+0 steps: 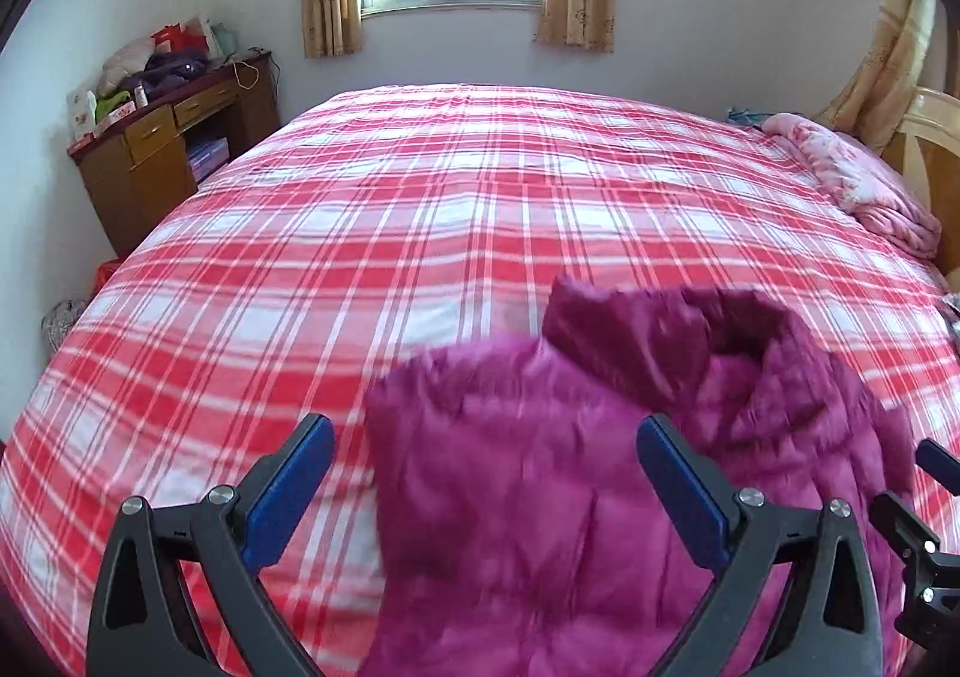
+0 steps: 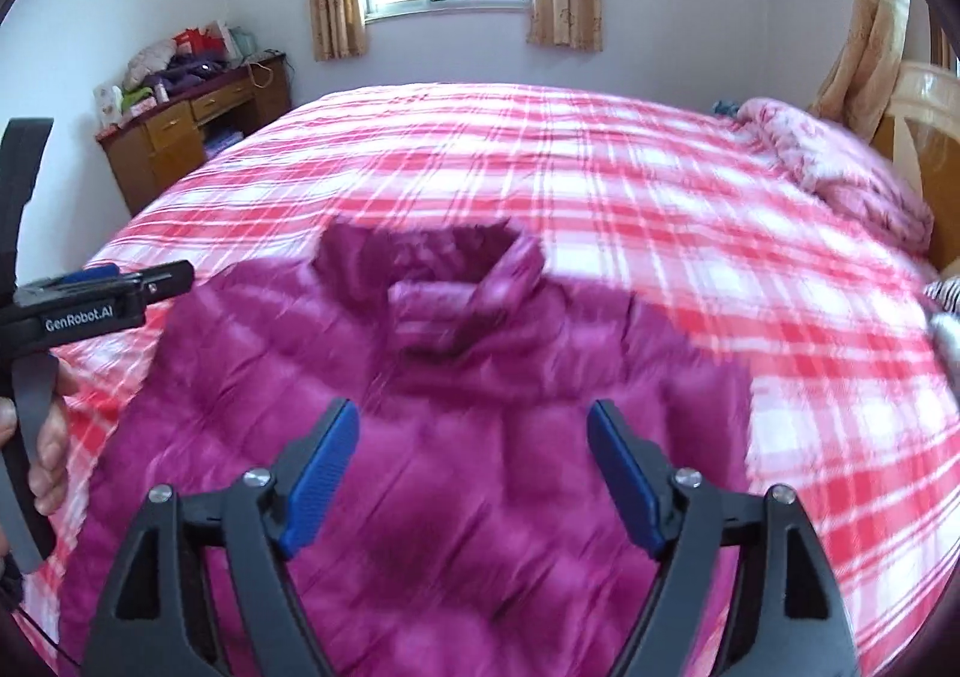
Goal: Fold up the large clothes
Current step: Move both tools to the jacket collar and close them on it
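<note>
Right wrist view: "GenRobot.AI" reads white on the left gripper (image 2: 162, 281). Magenta padded jacket (image 2: 456, 437) lies spread on the red plaid bed (image 2: 660, 185), collar away. Right gripper (image 2: 471, 467) and the left both gape, gripping nothing.

The only words I can read are "GenRobot.AI", in white on the black side of my left gripper (image 2: 150, 281), seen from my right wrist camera. Packaging on the desk (image 2: 198, 128) is too small to read.
</note>
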Available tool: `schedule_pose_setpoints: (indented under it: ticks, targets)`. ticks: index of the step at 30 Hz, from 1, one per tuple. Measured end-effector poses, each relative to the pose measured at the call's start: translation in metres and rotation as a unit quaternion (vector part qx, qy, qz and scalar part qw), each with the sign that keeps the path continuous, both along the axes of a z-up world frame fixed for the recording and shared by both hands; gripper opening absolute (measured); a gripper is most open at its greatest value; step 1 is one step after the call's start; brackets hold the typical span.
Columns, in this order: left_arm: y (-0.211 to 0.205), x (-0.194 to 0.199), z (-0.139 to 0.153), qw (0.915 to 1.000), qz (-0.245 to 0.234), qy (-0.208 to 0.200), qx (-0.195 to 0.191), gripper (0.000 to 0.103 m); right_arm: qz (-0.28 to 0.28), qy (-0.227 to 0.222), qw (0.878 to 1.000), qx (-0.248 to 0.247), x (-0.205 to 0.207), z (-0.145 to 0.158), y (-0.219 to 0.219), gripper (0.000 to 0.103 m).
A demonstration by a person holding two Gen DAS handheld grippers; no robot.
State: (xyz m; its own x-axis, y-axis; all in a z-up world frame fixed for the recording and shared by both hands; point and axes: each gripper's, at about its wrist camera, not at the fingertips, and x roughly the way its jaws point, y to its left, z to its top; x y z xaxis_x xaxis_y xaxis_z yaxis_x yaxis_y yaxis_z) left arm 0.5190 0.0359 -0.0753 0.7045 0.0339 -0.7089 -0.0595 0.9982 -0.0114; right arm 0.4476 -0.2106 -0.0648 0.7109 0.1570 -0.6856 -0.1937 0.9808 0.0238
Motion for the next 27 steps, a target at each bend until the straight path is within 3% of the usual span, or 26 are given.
schedule_pose_setpoints:
  ticks: [9,14,17,19,23,24,26,27]
  targets:
    - [-0.007,0.096,-0.014,0.9975,0.004,0.037,-0.060,0.101,-0.015,0.012,1.000,-0.004,0.068,-0.002,-0.020,0.081]
    - [-0.023,0.141,-0.027,0.9964,-0.002,0.062,-0.057,0.101,-0.015,0.020,1.000,0.002,0.101,0.000,-0.019,0.081]
    - [-0.038,0.157,-0.038,0.9960,-0.015,0.080,-0.038,0.101,-0.020,0.026,0.999,0.001,0.120,-0.003,-0.018,0.081]
    - [-0.050,0.162,-0.048,0.9952,-0.026,0.095,-0.001,0.101,-0.014,0.031,0.999,-0.006,0.128,-0.006,-0.015,0.081]
    - [-0.052,0.151,-0.052,0.9943,-0.042,0.092,0.033,0.101,0.000,0.040,0.999,-0.019,0.136,-0.014,-0.010,0.081]
    - [-0.050,0.147,-0.052,0.9945,-0.048,0.089,0.029,0.100,0.004,0.044,0.999,-0.027,0.136,-0.017,-0.008,0.080]
    - [-0.044,0.138,-0.053,0.9942,-0.054,0.089,0.023,0.090,0.007,0.049,0.998,-0.046,0.137,-0.023,-0.005,0.063]
    - [-0.041,0.134,-0.054,0.9935,-0.063,0.094,0.010,0.076,0.006,0.055,0.997,-0.055,0.137,-0.027,-0.004,0.056]
